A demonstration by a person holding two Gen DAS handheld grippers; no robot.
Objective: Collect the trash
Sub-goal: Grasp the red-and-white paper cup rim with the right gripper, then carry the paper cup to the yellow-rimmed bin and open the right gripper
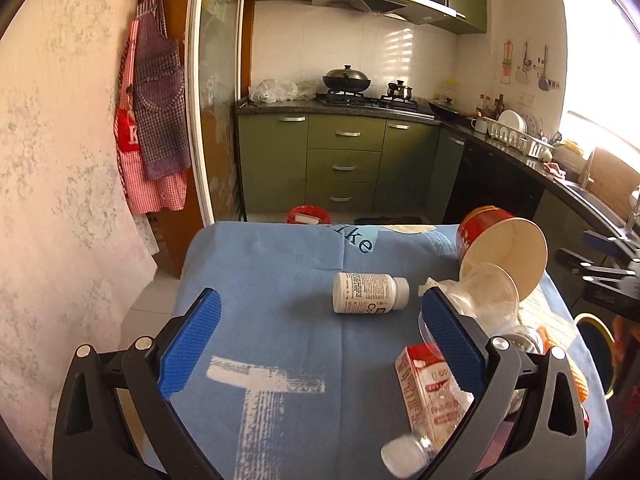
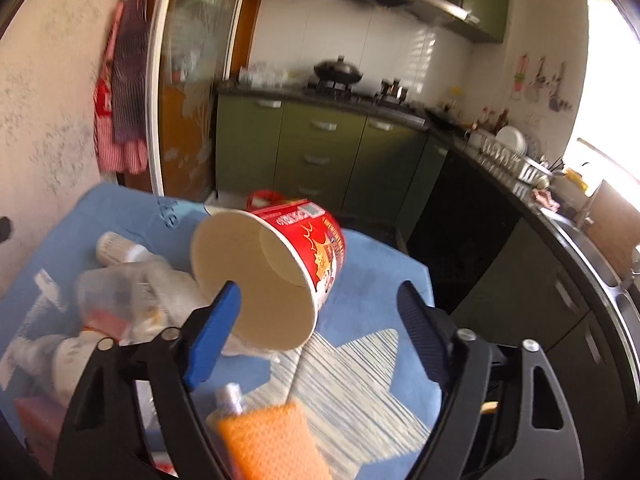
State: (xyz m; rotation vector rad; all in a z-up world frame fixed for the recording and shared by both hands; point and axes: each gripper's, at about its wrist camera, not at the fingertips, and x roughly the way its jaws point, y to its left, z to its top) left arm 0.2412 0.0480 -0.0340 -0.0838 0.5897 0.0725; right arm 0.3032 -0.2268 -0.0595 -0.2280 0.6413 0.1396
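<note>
We look across a table [image 1: 256, 280] under a blue cloth, with a green kitchen beyond it. The trash lies gathered toward its right side, presumably so either hand can reach it.

Largest is the red noodle cup [image 2: 280, 264], tipped on its side at the far right with its open mouth turned toward us. That pose offers the rim for a grip. Our right gripper [image 2: 320, 320] stands apart, one blue pad level with the rim, the other well clear to the right. No pad presses on the cup, so nothing is clamped yet. The view here is blurred, so we cannot tell whether the near pad touches the rim.

Beside the cup, to its left, is a crumpled clear plastic cup [image 1: 488, 292]. Further left a white pill bottle [image 1: 370, 293] lies alone on its side, easy to take.

Our left gripper [image 1: 320, 344] is also open and empty, hovering over bare cloth near the bottle. Just by its right pad sits a small red and white carton [image 1: 424, 392].

An orange sponge [image 2: 272, 440] lies nearest, under the right gripper.
</note>
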